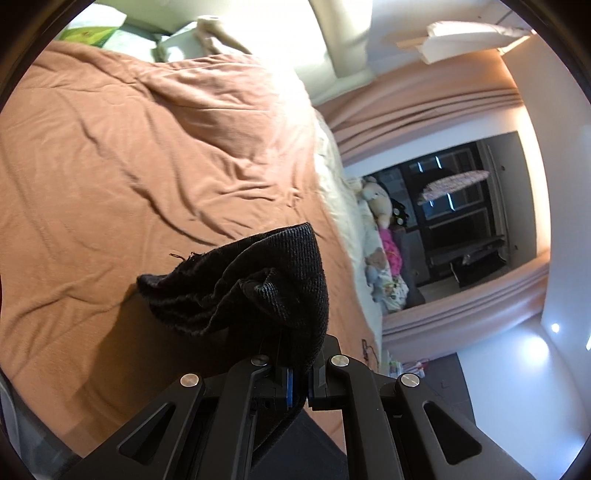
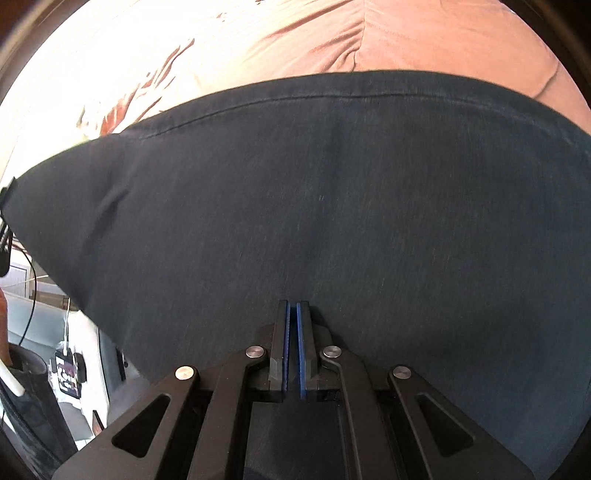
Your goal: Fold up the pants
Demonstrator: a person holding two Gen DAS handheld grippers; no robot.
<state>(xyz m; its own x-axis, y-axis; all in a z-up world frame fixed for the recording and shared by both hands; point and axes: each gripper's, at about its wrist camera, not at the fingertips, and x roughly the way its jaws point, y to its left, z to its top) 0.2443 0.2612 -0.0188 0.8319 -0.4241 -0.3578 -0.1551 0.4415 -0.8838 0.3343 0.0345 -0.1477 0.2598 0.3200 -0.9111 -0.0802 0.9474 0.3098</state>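
Note:
The dark pants show in both views. In the left wrist view a bunched hem end of the pants sticks out from my left gripper, which is shut on it and holds it above the orange bed cover. In the right wrist view the pants spread wide and flat, filling most of the view. My right gripper is shut with the cloth pinched between its blue pads. The rest of the pants between the two grippers is hidden.
The orange cover lies rumpled over the bed. Stuffed toys and pale bedding sit along the bed's far edge. A dark doorway and curtains stand beyond. Cables and a bedside unit show at the lower left.

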